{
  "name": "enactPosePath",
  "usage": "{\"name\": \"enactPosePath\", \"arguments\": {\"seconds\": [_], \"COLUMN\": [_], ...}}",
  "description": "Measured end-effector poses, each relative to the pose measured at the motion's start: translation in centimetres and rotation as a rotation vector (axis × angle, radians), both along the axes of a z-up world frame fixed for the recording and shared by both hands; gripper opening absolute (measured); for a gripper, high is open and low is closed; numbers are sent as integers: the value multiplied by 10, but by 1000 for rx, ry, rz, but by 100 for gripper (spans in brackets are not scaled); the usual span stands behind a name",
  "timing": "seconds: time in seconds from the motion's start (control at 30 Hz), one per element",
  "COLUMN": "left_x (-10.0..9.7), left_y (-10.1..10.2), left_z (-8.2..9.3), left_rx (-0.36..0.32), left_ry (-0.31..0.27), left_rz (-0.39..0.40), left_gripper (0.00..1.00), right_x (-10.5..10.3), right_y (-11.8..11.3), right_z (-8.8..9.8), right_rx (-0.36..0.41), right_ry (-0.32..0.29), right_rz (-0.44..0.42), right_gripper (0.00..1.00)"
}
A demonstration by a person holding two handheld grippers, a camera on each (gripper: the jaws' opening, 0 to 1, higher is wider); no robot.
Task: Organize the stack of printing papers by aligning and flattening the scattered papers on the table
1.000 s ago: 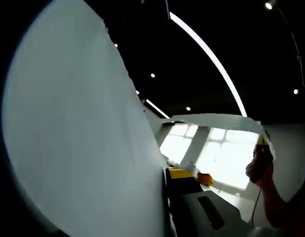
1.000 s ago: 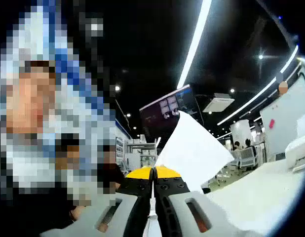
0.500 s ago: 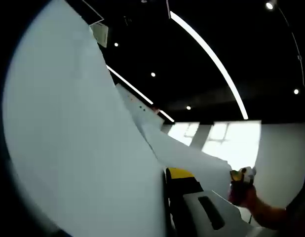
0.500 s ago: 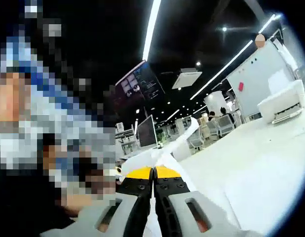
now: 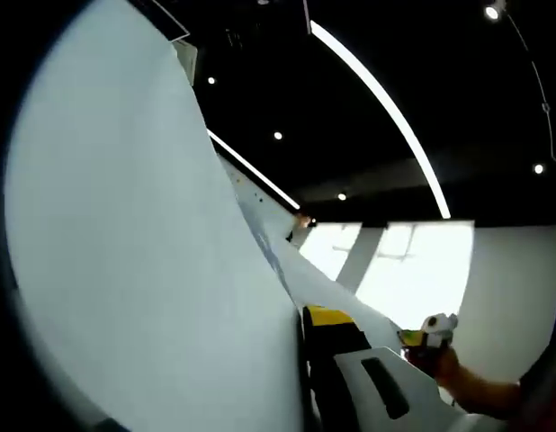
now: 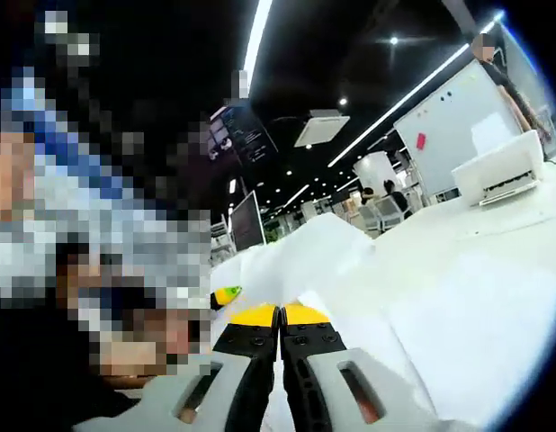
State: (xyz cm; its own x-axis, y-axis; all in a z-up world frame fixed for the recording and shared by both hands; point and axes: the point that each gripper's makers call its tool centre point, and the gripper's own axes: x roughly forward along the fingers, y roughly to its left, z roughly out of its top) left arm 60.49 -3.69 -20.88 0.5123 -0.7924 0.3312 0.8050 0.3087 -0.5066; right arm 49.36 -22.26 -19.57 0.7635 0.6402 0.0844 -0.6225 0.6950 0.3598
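In the right gripper view, the right gripper [image 6: 280, 315] has its two yellow-tipped jaws pressed together on the edge of the white papers [image 6: 314, 270]. The papers run up and away from the tips toward 1 o'clock, over the white table [image 6: 476, 297].

In the left gripper view, the papers [image 5: 143, 270] are a big white sheet from 12 o'clock down to 6 o'clock, right against the left gripper [image 5: 307, 317]. One yellow-tipped jaw shows beside the sheet. The other jaw is hidden behind it, so I cannot tell how far apart they are. At 4 o'clock a hand [image 5: 440, 364] holds the right gripper low.

Half a second ago the papers stuck up more. Now they lie lower and flatter toward the table.
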Motion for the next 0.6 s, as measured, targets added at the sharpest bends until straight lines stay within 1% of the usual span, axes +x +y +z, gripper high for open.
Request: {"name": "enactPosePath", "arguments": {"seconds": [0.17, 0.4, 0.53, 0.6], "left_x": [0, 0, 1, 1], "left_y": [0, 1, 1, 1], "left_z": [1, 2, 2, 3], "left_rx": [-7, -24, -33, -42], "left_ry": [7, 20, 28, 35], "left_rz": [-3, -12, -17, -22], "left_gripper": [9, 11, 14, 15], "right_x": [3, 6, 6, 7], "right_y": [-2, -3, -2, -1], "right_z": [-4, -8, -11, -10], "right_rx": [-1, -9, -2, 2], "right_ry": [12, 23, 29, 21], "right_rz": [-21, -23, -17, -8], "right_gripper": [0, 0, 0, 0]}}
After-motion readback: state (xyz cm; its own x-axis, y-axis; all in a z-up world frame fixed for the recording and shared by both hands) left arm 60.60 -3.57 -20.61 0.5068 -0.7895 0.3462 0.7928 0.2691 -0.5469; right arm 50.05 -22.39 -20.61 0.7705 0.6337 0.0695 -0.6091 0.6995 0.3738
